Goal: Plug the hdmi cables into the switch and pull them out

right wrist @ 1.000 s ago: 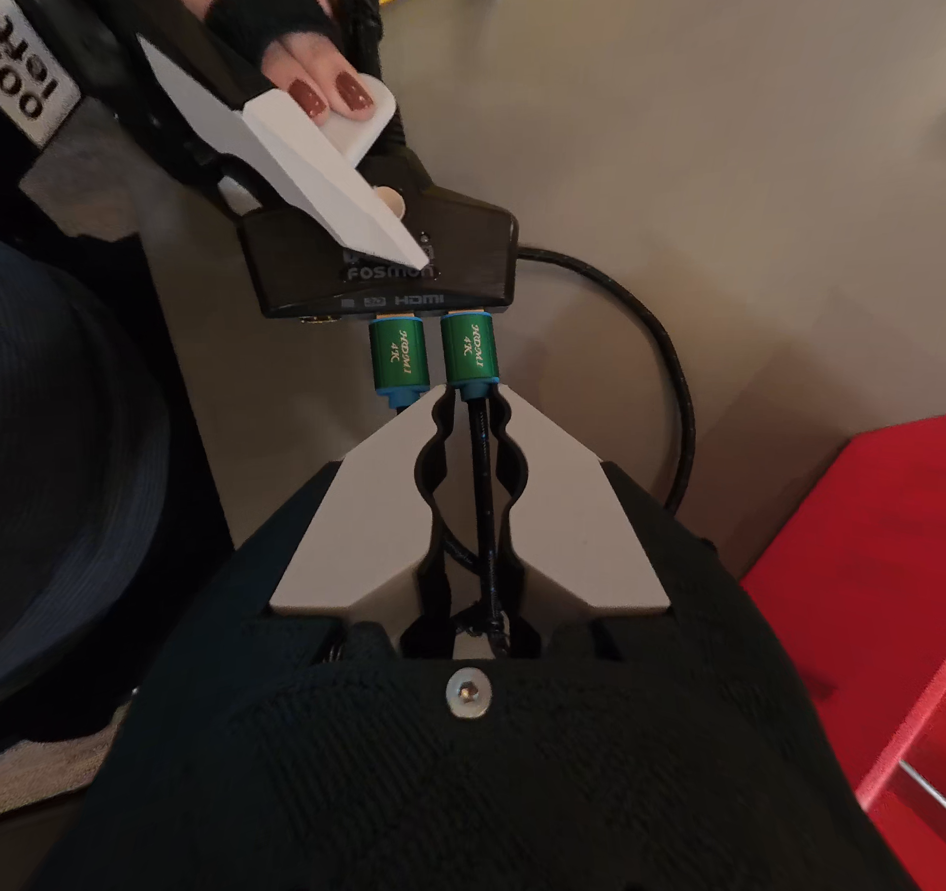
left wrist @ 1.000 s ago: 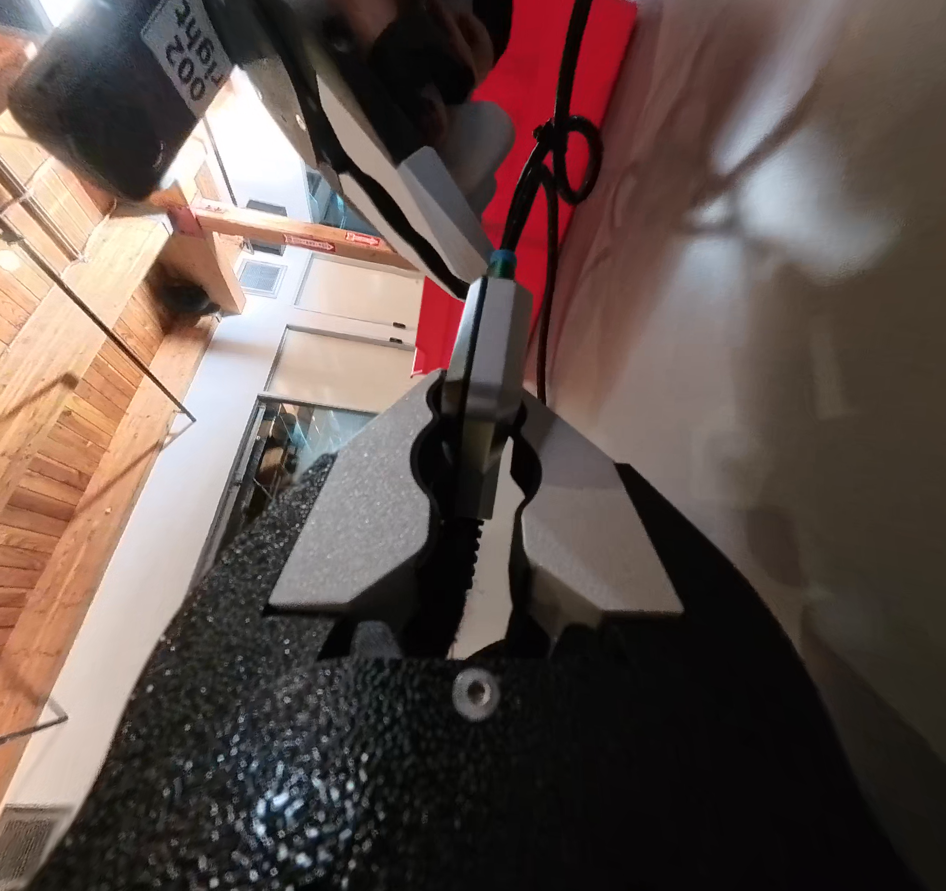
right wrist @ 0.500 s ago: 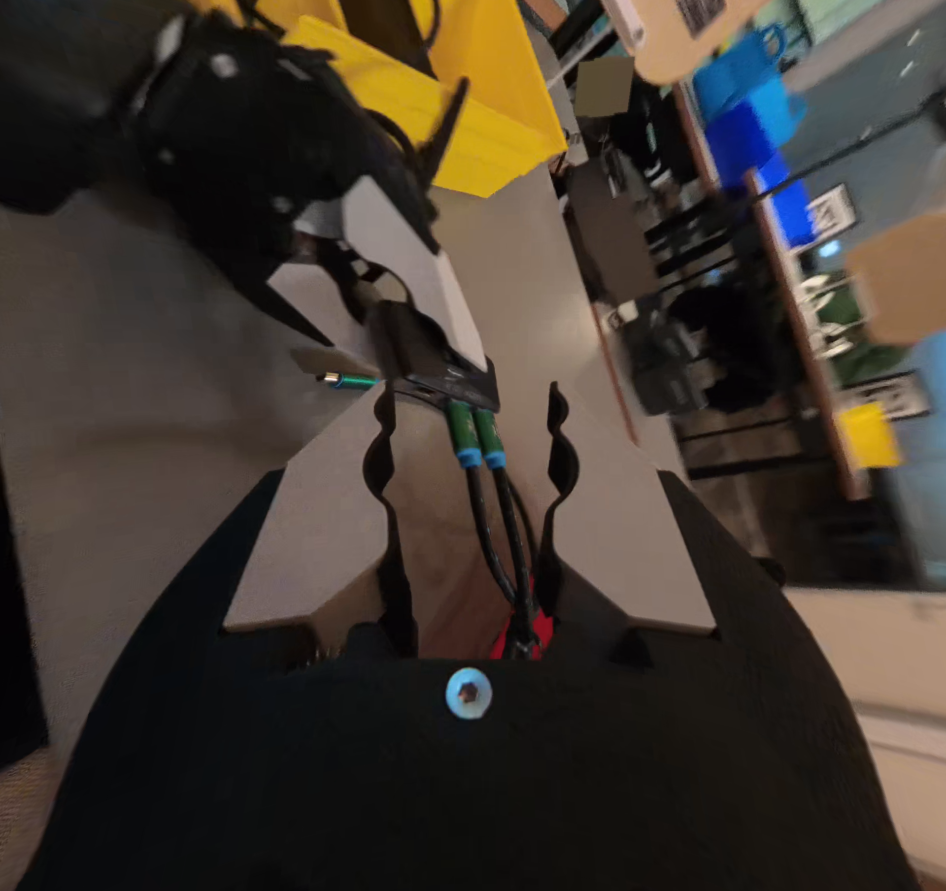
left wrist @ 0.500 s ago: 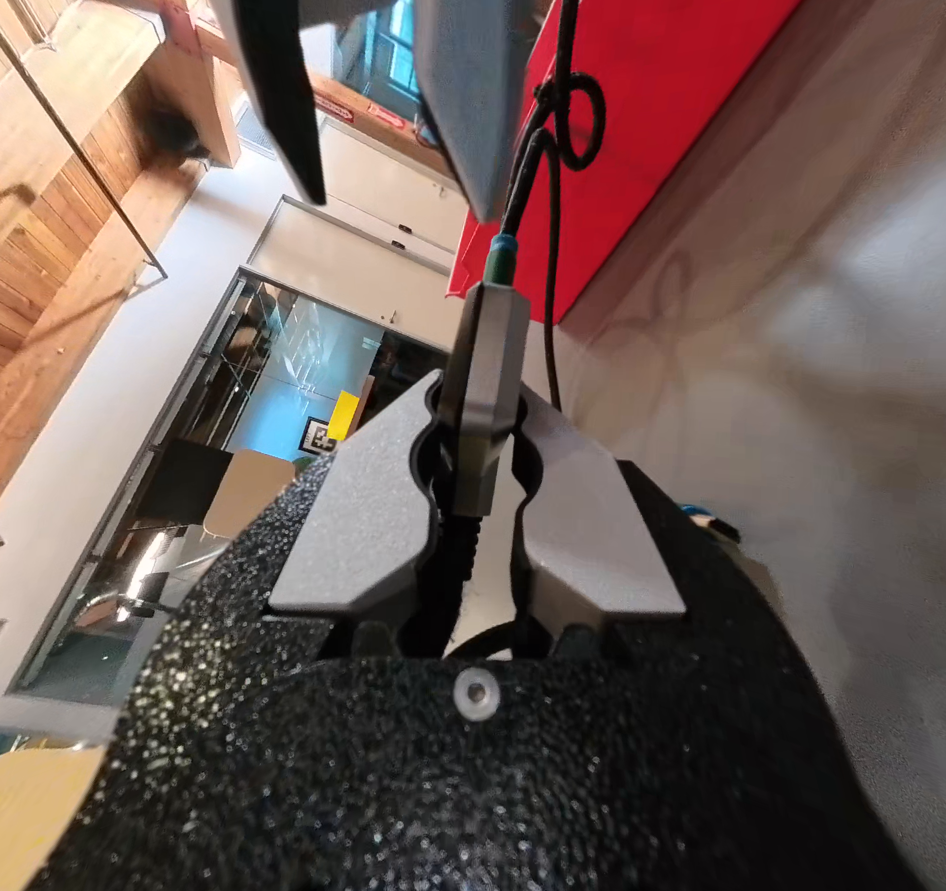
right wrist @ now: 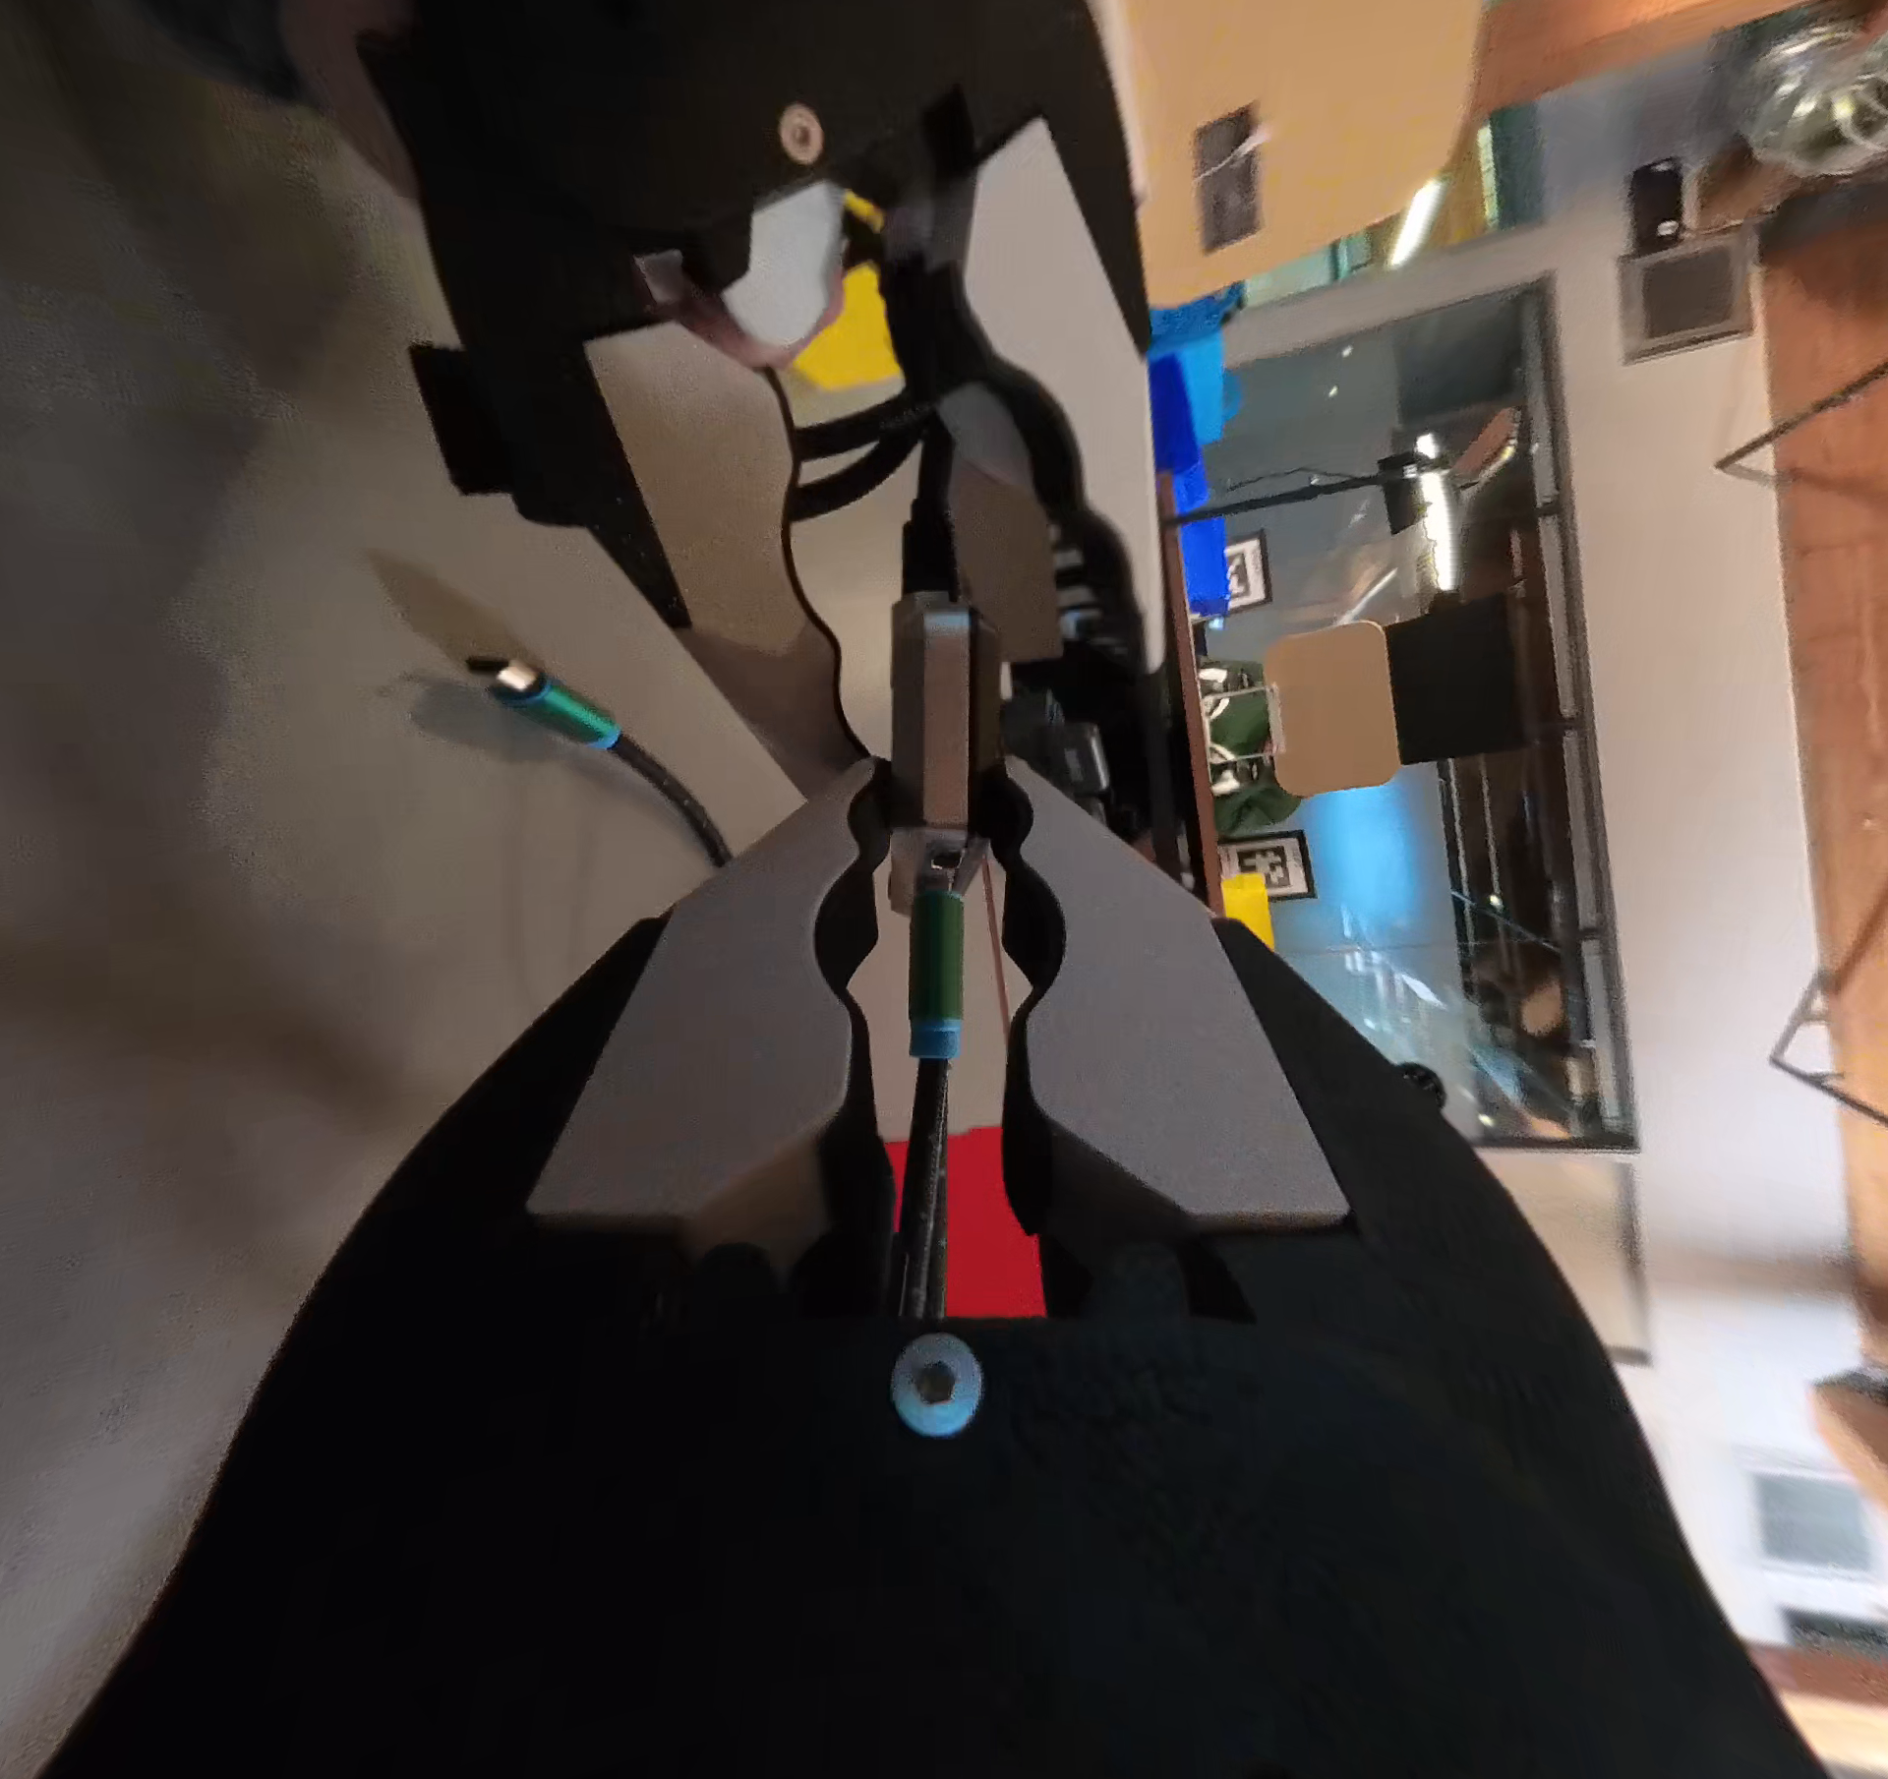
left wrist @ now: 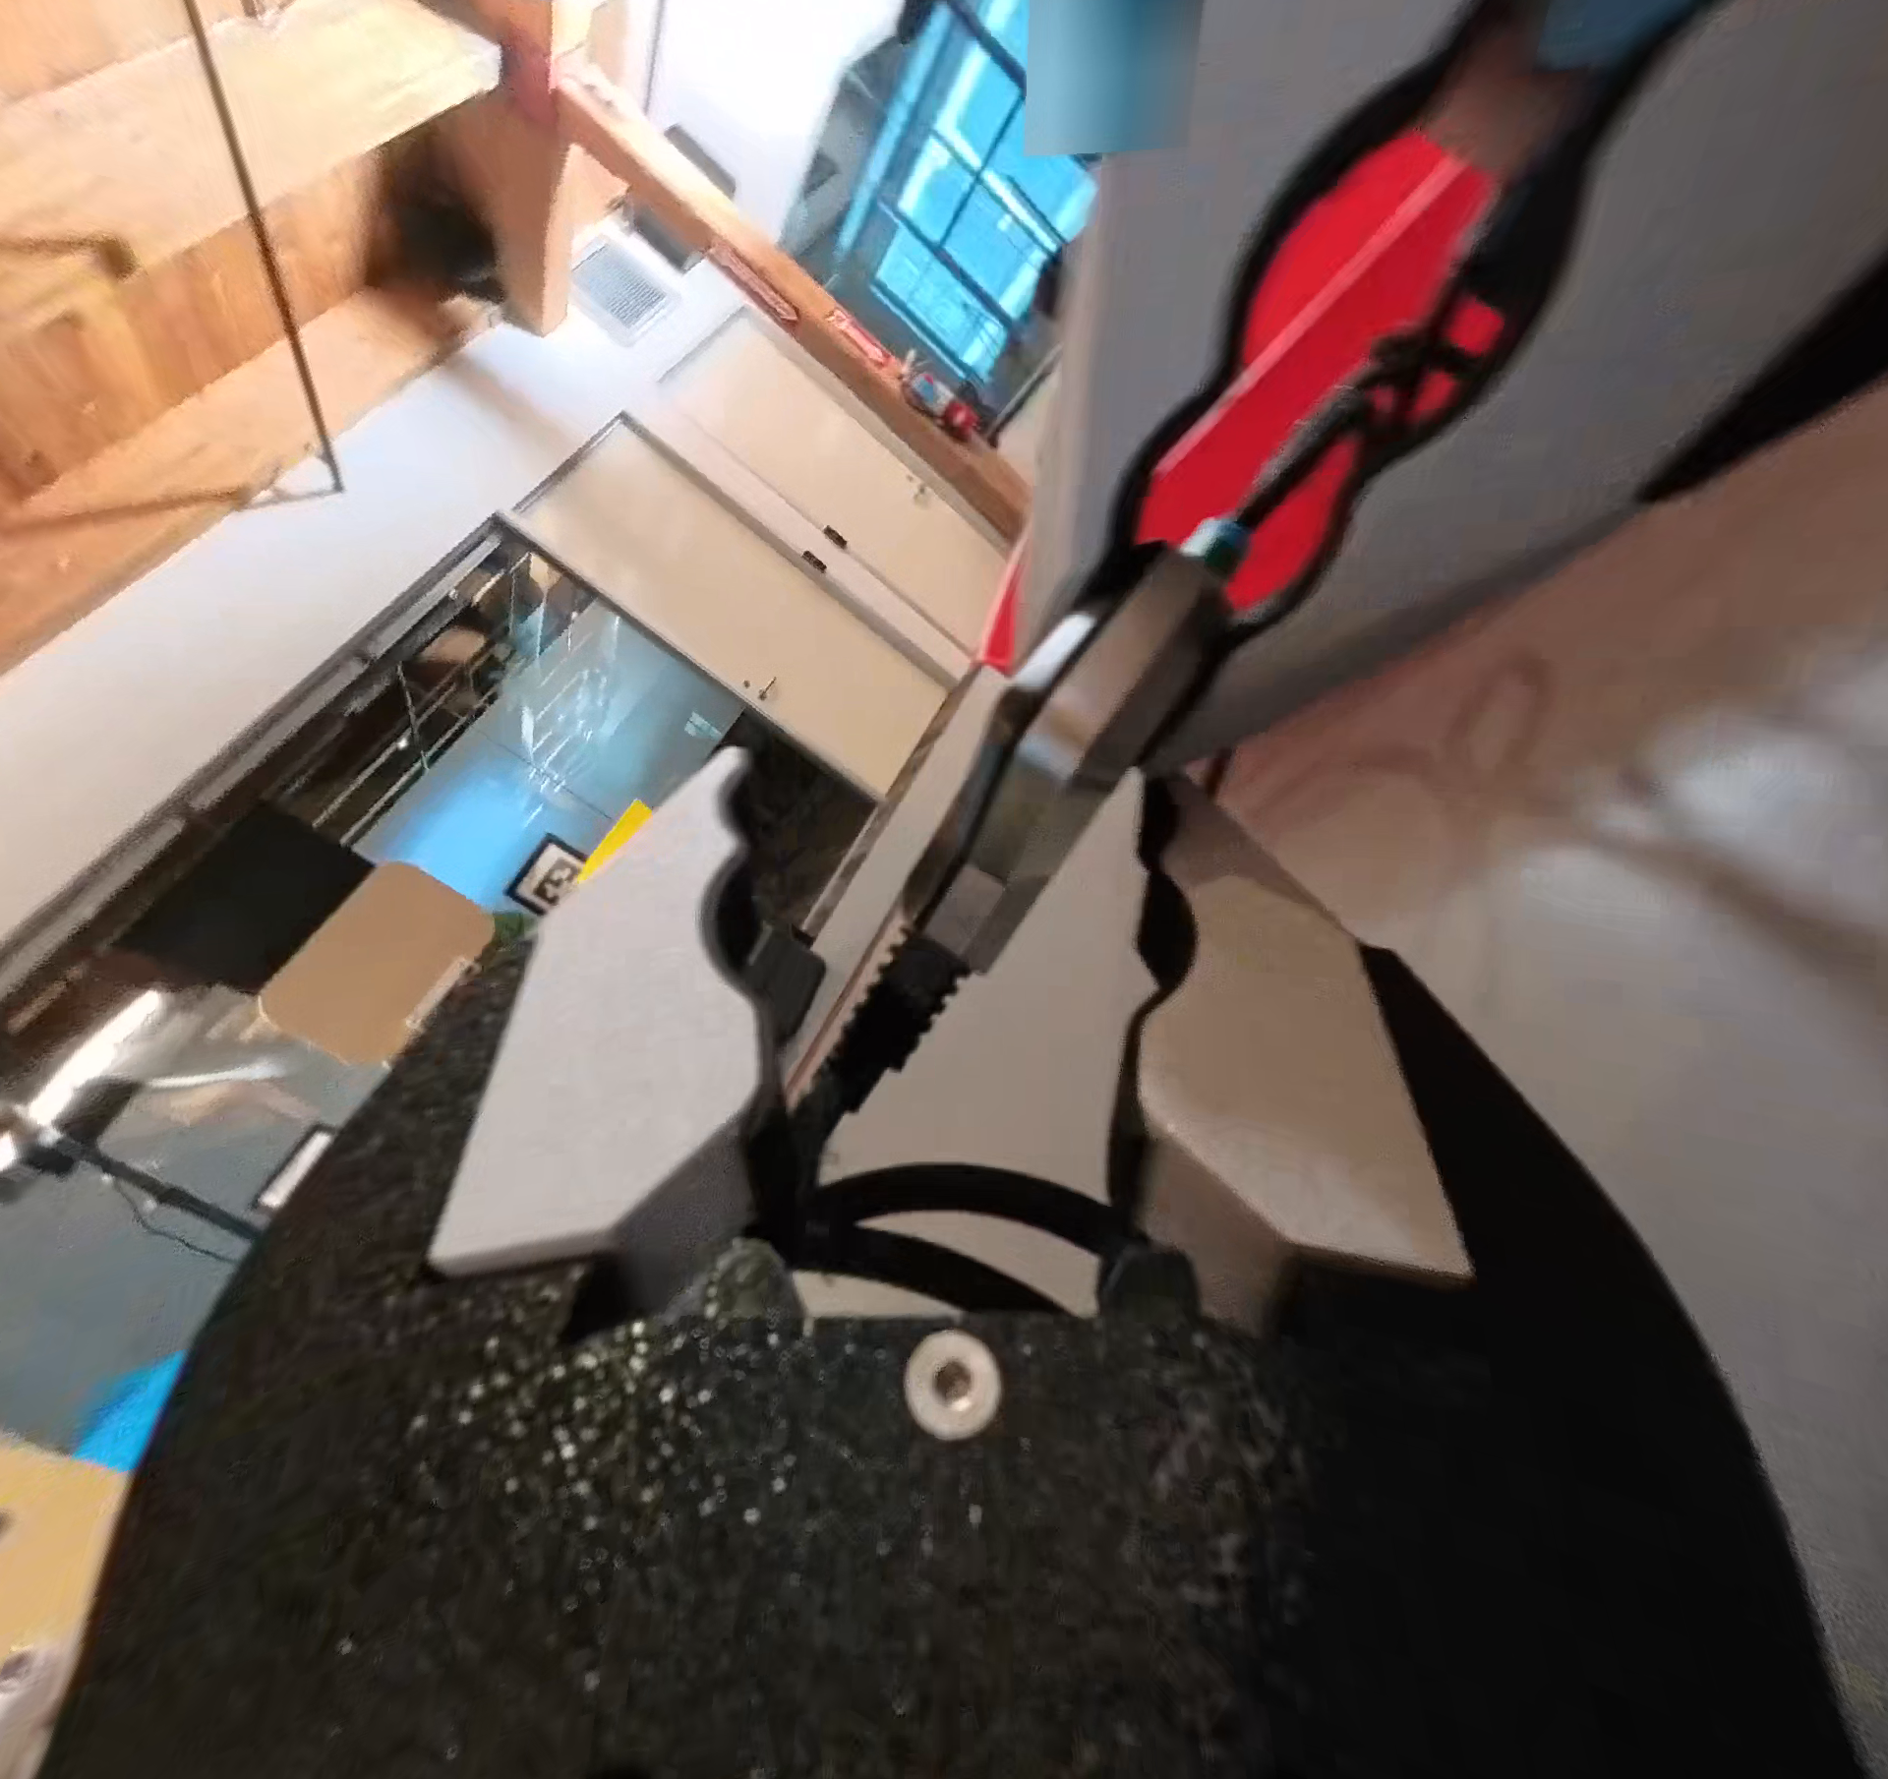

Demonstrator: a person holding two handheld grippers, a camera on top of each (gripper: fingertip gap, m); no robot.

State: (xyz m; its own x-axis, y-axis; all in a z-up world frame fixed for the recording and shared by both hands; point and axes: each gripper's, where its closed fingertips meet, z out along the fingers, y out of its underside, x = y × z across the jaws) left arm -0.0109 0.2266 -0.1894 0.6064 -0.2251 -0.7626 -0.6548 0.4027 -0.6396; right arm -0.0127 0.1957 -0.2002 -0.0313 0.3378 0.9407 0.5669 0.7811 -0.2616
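1. Plainly, the right gripper [right wrist: 938, 790] is the working tool: its two fingertips are drawn in against the flat faces of the switch [right wrist: 935, 708], so it appears clamped on the switch's near end.
2. The switch lies edge-on, dead ahead of the tips. Its long axis runs straight on from the fingers, away from the camera.
3. Behind the tips, a green hdmi plug [right wrist: 935, 953] sits in the switch's near port. Its black cable [right wrist: 925, 1168] runs back down the slot between the fingers, in line with the same axis. A second plug, if seated, would be hidden behind this one; I cannot tell.
4. Beyond the switch's far end, the left gripper [left wrist: 940, 780] faces back toward the right one. Its fingers stand well apart on either side of the switch and do not grip it.
5. Off to the right gripper's left, a loose green plug [right wrist: 557, 703] lies on the table [right wrist: 255, 913], well apart from the switch.
6. Judgement: a pull must follow the shared axis, backward from the switch. The seated plug lies nearer the right gripper, inside its slot.
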